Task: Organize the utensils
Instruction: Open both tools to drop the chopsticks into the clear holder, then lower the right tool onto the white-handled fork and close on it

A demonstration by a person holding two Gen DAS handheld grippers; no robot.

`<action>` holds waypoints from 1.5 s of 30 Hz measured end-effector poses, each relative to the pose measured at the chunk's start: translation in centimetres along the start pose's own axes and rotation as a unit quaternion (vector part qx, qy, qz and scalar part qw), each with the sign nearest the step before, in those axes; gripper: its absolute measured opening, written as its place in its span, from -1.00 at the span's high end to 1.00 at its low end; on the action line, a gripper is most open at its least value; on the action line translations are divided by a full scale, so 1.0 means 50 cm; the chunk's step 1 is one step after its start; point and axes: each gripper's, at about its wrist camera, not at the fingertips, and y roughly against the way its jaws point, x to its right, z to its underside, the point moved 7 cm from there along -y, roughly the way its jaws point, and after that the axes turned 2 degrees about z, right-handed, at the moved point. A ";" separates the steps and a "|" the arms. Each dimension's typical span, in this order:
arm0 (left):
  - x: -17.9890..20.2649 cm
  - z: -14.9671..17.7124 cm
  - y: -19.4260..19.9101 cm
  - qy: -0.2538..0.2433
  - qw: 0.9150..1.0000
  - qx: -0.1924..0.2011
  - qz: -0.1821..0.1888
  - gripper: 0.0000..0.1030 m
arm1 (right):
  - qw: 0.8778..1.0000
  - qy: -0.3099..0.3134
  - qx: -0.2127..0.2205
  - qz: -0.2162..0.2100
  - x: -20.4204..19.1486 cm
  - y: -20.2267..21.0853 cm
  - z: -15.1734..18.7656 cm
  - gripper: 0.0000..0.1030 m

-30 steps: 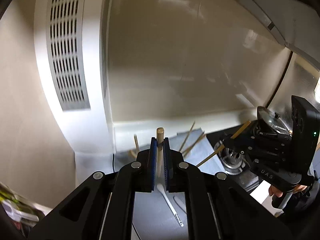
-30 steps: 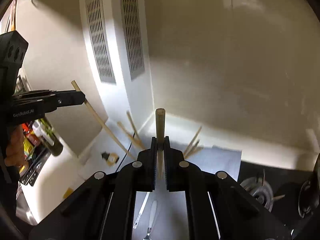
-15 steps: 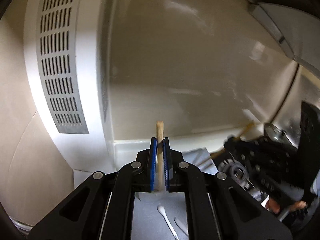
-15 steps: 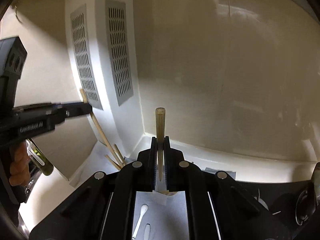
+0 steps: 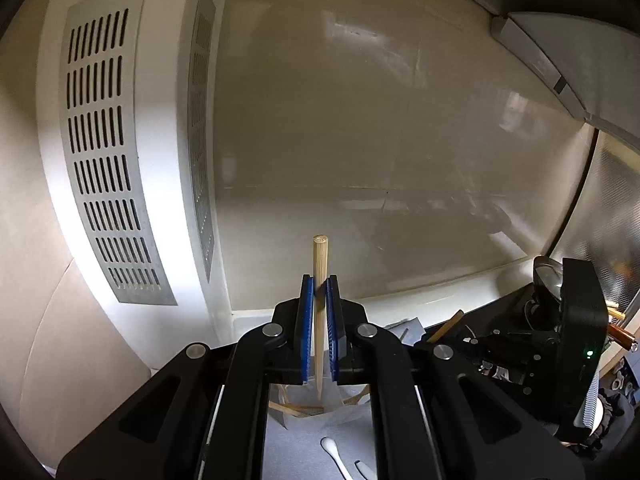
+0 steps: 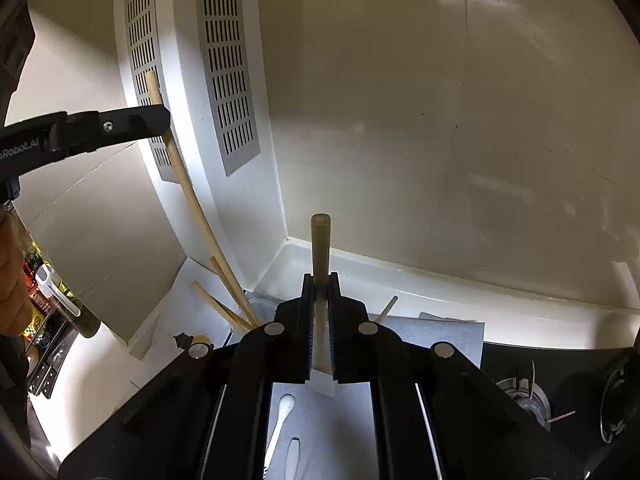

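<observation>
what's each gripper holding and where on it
Each holds one chopstick. Left gripper clamps its chopstick near the thick end; right gripper clamps its chopstick likewise, with the thick end sticking out past the tips.

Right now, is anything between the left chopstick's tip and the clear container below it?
Nothing. In the left wrist view the chopstick hangs with its tip at the clear container mouth, and the gap is bare. Other chopsticks lean inside.
</observation>
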 end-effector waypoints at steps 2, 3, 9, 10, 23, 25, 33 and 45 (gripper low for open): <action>-0.001 0.010 -0.015 0.002 1.000 -0.009 -0.003 0.87 | 1.000 -0.002 -0.003 0.000 0.003 -0.008 0.001 0.87; -0.004 0.019 -0.026 0.003 1.000 -0.015 -0.008 0.87 | 1.000 -0.002 -0.005 0.000 0.004 -0.013 0.003 0.87; -0.031 0.072 -0.089 0.011 0.998 -0.052 -0.041 0.87 | 1.000 -0.012 -0.016 0.001 0.012 -0.031 0.016 0.80; -0.036 0.080 -0.095 0.011 0.997 -0.059 -0.051 0.82 | 1.000 -0.015 -0.016 0.000 0.011 -0.030 0.016 0.72; -0.055 0.183 -0.057 0.014 0.987 -0.097 -0.128 -0.84 | 1.000 -0.026 -0.001 0.001 -0.008 0.044 0.078 -0.25; -0.056 0.218 -0.055 0.023 0.985 -0.112 -0.130 -0.84 | 1.000 -0.023 -0.012 0.006 -0.016 0.051 0.113 -0.27; -0.047 0.349 -0.043 0.043 0.976 -0.170 -0.133 -0.84 | 0.996 -0.036 -0.086 0.009 -0.026 0.024 0.228 -0.30; -0.041 0.430 -0.038 0.055 0.967 -0.204 -0.140 -0.84 | 0.989 -0.039 -0.143 0.000 -0.042 0.006 0.304 -0.30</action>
